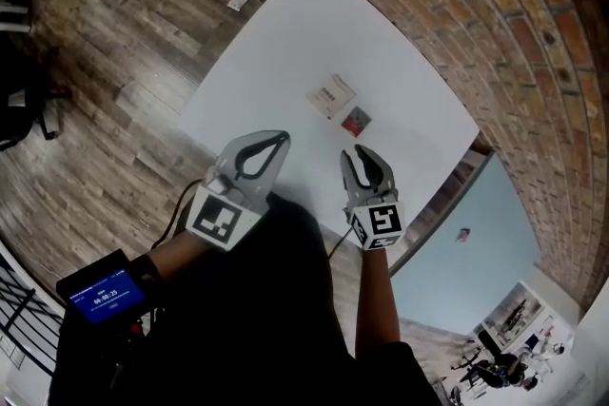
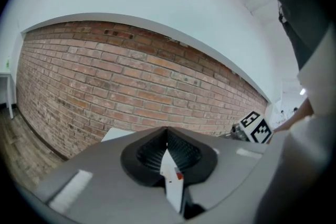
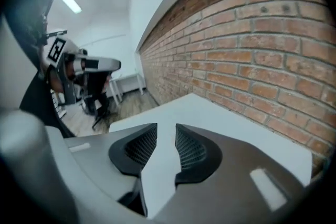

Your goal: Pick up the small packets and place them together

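Lying on the white table [image 1: 285, 52] near its far side, a white printed packet [image 1: 331, 96] and a red packet [image 1: 357, 121] are seen just beside each other. The left gripper [image 1: 282, 141] is clamped on a thin white packet with a red mark [image 2: 172, 178]. The right gripper [image 1: 364, 157] is held above the table with jaws apart, nothing between them.

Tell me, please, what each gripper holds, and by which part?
The left gripper pinches a small white packet edge-on at its far end; the right gripper is open, holding nothing.
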Motion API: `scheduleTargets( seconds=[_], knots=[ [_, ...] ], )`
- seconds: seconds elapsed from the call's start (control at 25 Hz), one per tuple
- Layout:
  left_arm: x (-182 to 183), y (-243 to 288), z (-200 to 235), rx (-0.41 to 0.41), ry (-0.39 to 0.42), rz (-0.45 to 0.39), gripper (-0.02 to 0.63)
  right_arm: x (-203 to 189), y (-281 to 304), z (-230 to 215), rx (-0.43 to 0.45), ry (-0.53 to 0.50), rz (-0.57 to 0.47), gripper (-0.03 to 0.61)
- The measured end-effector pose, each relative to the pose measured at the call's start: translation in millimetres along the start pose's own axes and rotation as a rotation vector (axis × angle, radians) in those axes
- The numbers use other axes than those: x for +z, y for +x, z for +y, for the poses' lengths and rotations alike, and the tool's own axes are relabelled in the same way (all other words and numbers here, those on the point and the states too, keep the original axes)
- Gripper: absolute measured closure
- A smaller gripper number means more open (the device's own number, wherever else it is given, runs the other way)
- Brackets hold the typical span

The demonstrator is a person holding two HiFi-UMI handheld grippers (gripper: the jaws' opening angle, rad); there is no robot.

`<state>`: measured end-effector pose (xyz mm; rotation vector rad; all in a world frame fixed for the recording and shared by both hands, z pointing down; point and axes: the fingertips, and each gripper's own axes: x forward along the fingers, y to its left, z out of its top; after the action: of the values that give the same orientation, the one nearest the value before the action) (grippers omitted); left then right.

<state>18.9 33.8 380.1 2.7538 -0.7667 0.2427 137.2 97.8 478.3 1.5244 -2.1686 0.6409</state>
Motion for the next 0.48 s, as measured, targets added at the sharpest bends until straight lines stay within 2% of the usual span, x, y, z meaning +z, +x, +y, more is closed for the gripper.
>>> scheduleTargets(
  seconds=[0.04,0.12,0.28,0.48],
  knots=[
    [4.3,1.3,-0.4,-0.021,0.037,-0.004,0.614,13.5,-9.0,5.7,-0.053,0.043,-0.068,0.472],
    [12.3,2.8,-0.6,-0.054,0.048,-0.023,0.614,41.2,-27.0,15.9,-0.157,0.095,-0.19,0.573],
    [25.7,1.7,4.9,-0.097,-0.077,-0.061,0.614,86.6,-52.4,33.8,-0.292,0.084,-0.314,0.575],
    [35.4,3.0,7.9,-0.139,-0.061,-0.084,0.614,102.6,-85.8,33.6,-0.479,0.06,-0.375,0.577]
  ],
)
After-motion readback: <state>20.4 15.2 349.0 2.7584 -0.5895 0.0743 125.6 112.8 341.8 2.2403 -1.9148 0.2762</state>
